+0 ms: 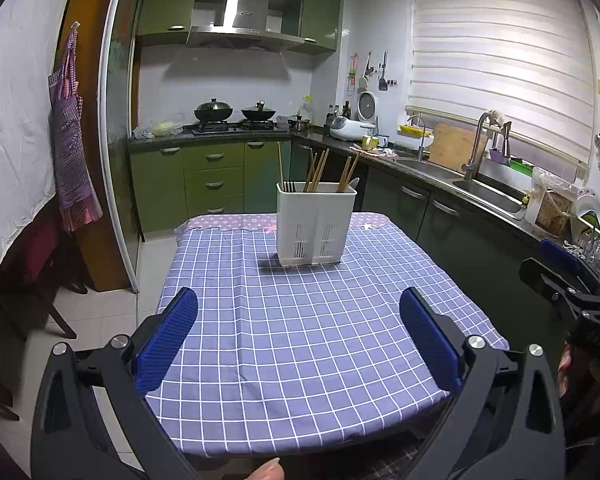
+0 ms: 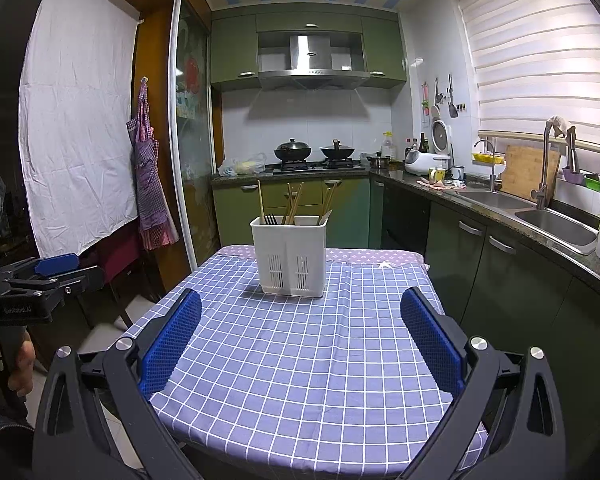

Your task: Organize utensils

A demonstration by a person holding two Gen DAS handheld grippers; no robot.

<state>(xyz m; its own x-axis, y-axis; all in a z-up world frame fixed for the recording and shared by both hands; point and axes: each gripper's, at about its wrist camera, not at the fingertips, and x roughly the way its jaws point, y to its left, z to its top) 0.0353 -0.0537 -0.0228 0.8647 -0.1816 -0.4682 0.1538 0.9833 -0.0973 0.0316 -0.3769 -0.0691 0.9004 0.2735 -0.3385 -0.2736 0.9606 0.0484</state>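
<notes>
Green kitchen cabinets, steel range hood, striped window blind, pale floor tiles.

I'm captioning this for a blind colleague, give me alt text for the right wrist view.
A white utensil holder with wooden chopsticks stands at the far end of a purple checked tablecloth, framed by the open right gripper. Behind it, a green kitchen; the left gripper shows at the left edge.

Left gripper and right gripper both gape wide, holding nothing.
</notes>
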